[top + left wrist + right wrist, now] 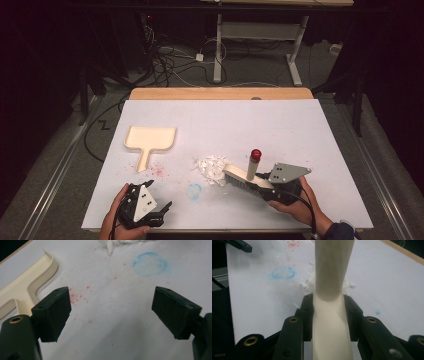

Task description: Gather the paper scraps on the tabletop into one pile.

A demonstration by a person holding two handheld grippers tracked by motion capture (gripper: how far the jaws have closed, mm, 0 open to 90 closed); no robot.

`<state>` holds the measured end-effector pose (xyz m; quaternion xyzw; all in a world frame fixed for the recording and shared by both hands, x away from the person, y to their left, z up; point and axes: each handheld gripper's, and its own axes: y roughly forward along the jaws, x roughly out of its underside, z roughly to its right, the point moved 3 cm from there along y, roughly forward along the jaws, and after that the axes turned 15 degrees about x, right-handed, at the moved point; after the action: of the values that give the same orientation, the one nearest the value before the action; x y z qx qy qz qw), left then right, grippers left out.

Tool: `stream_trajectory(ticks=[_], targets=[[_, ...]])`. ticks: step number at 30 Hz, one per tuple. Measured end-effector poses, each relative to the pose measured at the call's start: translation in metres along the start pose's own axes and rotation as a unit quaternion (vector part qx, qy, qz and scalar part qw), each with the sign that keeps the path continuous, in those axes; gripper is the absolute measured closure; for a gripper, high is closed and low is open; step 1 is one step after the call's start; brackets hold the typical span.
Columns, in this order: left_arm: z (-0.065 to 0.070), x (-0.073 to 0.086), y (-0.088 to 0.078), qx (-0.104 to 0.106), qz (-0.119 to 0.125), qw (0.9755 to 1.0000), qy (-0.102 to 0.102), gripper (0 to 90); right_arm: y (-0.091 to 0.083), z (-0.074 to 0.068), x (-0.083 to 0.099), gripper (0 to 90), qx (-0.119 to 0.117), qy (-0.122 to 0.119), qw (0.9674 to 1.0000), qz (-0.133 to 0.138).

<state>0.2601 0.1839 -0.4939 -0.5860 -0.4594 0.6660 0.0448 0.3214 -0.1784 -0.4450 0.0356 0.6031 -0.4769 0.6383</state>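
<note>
Nearest the high camera, two hands come in over the near edge of the white worktop (280, 125), each carrying a pair of tongs. Left tongs (150, 202) rest at the near left corner with jaws spread wide and nothing between them; in the left gripper view the bare sheet lies between the two black pads (53, 312).

Right tongs (328, 315) are clenched on the cream handle of a brush (247, 179), one jaw touching each side of it. Its bristles rest on the worktop, and its red-capped handle end (256, 154) stands tilted upward.

Crumpled white paper scraps (212, 167) lie touching the brush's left end. A cream dustpan (149, 140) lies well apart at the left, ahead of the left tongs. Red specks (159, 171) sit beside its handle. A blue ring mark (194, 190) lies between both tongs.
</note>
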Motion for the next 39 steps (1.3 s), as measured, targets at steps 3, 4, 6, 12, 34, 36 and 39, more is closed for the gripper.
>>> stream_trajectory(ticks=[3, 4, 6, 12, 34, 36, 39], targets=[[0.0, 0.0, 0.0, 0.0, 0.0, 1.0, 0.0, 15.0, 0.009, -0.002, -0.008, 67.8, -0.002, -0.011, 0.9999, 0.003], [0.001, 0.0, 0.0, 0.001, -0.001, 1.0, 0.001, 15.1, 0.011, -0.003, -0.01, 67.8, -0.004, -0.012, 0.9999, 0.001], [0.001, 0.001, 0.0, 0.002, -0.003, 1.0, 0.002, 15.0, 0.01, -0.004, -0.011, 67.8, -0.007, -0.017, 0.9998, 0.0], [0.001, 0.001, -0.003, -0.004, 0.0, 1.0, 0.0, 15.0, -0.016, 0.002, -0.019, 67.8, -0.013, -0.016, 0.9997, 0.012], [0.0, -0.001, -0.001, -0.004, -0.001, 1.0, 0.003, 15.0, 0.021, 0.032, -0.004, 67.8, 0.201, 0.057, 0.9766, -0.051], [0.0, -0.001, -0.001, -0.003, -0.001, 1.0, 0.003, 15.1, 0.03, 0.029, -0.006, 67.8, 0.199, 0.064, 0.9768, -0.047], [0.0, 0.0, -0.001, -0.002, -0.004, 1.0, 0.004, 15.1, 0.041, 0.017, -0.014, 67.8, 0.189, 0.065, 0.9786, -0.049]])
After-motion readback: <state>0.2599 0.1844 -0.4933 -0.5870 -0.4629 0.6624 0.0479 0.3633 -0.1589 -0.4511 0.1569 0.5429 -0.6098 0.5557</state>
